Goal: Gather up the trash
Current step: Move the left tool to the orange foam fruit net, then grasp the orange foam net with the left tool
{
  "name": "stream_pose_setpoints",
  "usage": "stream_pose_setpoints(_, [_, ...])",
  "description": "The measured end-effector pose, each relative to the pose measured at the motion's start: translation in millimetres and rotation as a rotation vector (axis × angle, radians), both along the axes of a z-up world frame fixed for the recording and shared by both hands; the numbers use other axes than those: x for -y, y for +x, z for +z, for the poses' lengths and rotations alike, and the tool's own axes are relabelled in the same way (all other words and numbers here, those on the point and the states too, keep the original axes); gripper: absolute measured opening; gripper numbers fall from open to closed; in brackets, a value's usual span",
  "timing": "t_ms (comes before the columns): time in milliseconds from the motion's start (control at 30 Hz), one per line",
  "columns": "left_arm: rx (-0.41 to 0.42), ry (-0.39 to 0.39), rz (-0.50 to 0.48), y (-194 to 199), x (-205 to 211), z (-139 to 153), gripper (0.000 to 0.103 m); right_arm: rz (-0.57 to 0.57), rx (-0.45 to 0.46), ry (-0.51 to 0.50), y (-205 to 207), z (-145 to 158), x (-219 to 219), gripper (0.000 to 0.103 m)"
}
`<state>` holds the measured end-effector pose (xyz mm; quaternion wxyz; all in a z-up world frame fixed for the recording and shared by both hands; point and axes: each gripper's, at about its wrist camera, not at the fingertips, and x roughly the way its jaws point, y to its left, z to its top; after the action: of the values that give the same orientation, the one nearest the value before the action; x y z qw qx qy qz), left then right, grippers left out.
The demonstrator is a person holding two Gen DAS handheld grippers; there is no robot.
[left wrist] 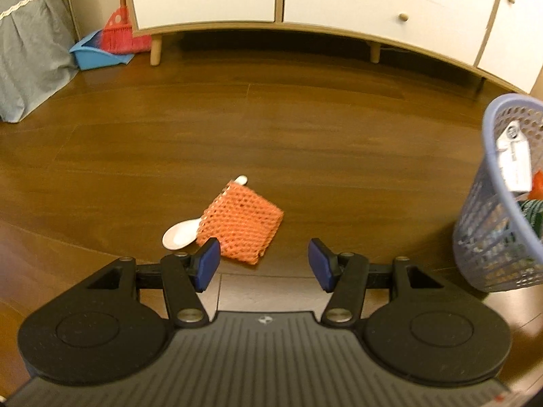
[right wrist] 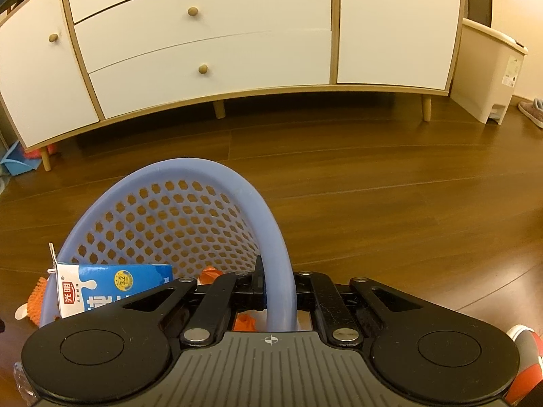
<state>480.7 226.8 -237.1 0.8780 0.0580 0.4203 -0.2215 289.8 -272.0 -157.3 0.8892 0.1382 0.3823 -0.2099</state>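
Spoon (left wrist: 179, 234) white, light, slick, lies on floor at 10 o'clock of left tongs (left wrist: 264, 264), spread wide; orange foam net (left wrist: 241, 224) atop it, soft, pinch its edge. Right tongs (right wrist: 279, 291) clamp basket (right wrist: 279, 237) rim.

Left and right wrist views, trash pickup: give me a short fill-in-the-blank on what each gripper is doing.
1. The left gripper is ____, jaws wide above the floor.
2. The orange foam net lies on top of a white ____.
3. The right gripper is shut on the basket's ____.
4. A blue and white milk ____ sticks out of the basket.

Missing words: open; spoon; rim; carton
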Motion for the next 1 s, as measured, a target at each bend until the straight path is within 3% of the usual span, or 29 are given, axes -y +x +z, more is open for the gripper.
stream_pose_setpoints(667, [-0.061, 0.046, 0.022, 19, 16, -48, 0.052, -0.035, 0.004, 0.02, 2, 0, 6, 0.002])
stream_pose_setpoints(1000, [-0.045, 0.041, 0.056, 36, 21, -69, 0.052, -0.035, 0.015, 0.021, 2, 0, 9, 0.002])
